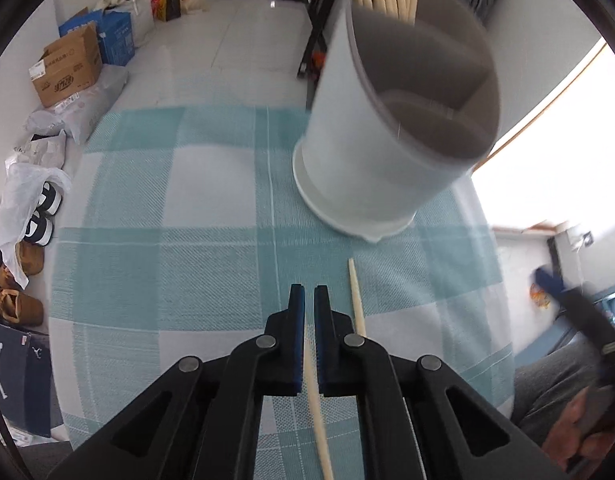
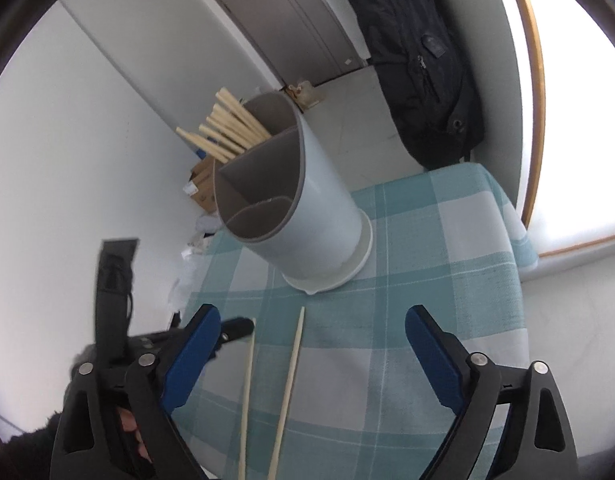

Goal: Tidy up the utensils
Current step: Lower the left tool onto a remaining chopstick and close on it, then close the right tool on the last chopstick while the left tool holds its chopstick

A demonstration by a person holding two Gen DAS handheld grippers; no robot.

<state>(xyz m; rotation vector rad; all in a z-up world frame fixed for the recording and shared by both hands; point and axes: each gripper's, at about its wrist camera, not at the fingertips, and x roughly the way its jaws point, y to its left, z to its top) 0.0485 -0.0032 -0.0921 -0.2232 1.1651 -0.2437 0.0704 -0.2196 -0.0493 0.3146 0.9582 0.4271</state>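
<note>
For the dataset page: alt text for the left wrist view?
The left gripper is shut on a chopstick above a checked cloth. A second chopstick lies beside it, and a divided holder stands beyond, chopsticks in its far compartment.

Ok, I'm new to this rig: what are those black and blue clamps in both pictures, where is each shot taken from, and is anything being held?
The clamps are hand-held two-finger grippers; a person holds one in each hand, with a camera looking along each one's fingers.

The left wrist view shows the left gripper, shut on one chopstick. A second chopstick lies beside it on the checked tablecloth.

The right wrist view shows the right gripper open and holding nothing, with that second chopstick between its fingers.

Behind stands a white utensil holder with grey compartments; more chopsticks fill the far one.
</note>
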